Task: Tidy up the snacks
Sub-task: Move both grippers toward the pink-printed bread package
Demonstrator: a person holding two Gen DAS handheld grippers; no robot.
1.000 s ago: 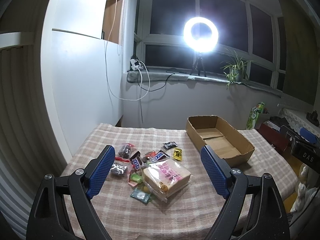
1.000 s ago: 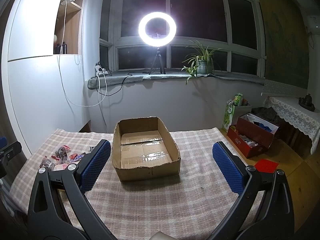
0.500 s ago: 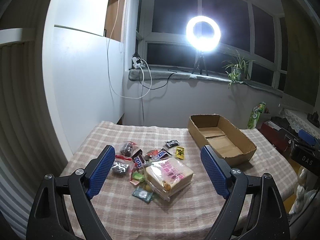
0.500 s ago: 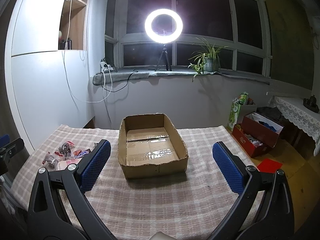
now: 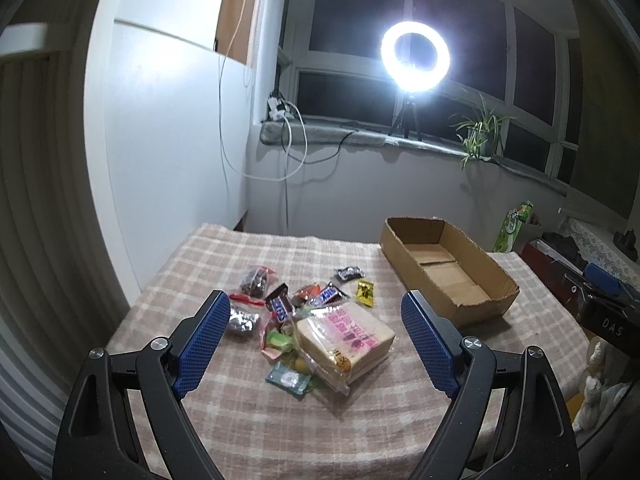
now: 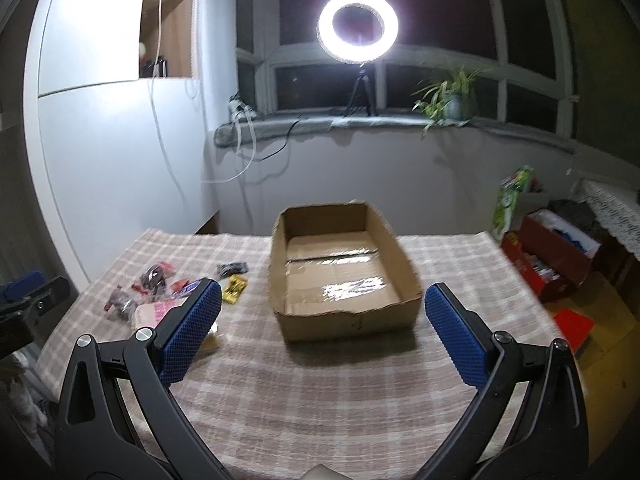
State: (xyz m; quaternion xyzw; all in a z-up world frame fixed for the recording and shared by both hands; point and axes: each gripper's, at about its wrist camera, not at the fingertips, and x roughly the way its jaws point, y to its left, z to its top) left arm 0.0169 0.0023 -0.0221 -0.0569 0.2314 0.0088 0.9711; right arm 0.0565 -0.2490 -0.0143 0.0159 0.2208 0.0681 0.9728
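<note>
A pile of snacks lies on the checked tablecloth (image 5: 248,420): a bagged pink-labelled bread pack (image 5: 346,338), a Snickers bar (image 5: 279,307), a yellow packet (image 5: 365,292) and several small sweets. An empty cardboard box (image 5: 448,270) stands to the right of the pile. My left gripper (image 5: 316,344) hovers open above the near side of the pile, holding nothing. In the right wrist view the box (image 6: 340,276) sits straight ahead, the snack pile (image 6: 160,284) to its left. My right gripper (image 6: 320,330) is open and empty, in front of the box.
A ring light (image 5: 416,56) on a tripod and a potted plant (image 5: 478,132) stand on the windowsill behind the table. A white cabinet (image 5: 160,140) lies to the left. Red boxes (image 6: 548,256) sit on the floor at the right.
Both grippers have tilted down and moved forward a little, so the table, snacks and box sit lower and larger in view. Nothing was picked up.
</note>
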